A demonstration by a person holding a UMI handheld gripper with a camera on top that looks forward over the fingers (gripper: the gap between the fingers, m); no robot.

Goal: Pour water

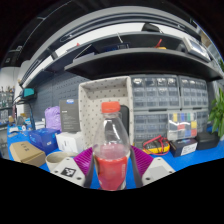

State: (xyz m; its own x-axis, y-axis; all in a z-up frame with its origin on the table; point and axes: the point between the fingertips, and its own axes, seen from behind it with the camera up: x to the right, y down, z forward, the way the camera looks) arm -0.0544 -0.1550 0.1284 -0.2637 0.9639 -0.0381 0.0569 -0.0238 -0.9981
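A clear plastic bottle [111,140] with an orange-red cap stands upright between my fingers. Red liquid fills its lower part, and the upper part is clear. My gripper [111,168] is shut on the bottle: the purple pads [84,160] press on its body at both sides. The bottle's base is hidden below the fingers. A paper cup [56,160] with a white rim sits just to the left of the left finger, on the blue table [190,160].
Behind the bottle stands a white pegboard panel [95,105]. Small-parts drawer cabinets [170,105] line the back right. Cardboard and blue boxes [35,145] crowd the left. Tools and a black case [185,145] lie at the right, beside a green plant [217,115].
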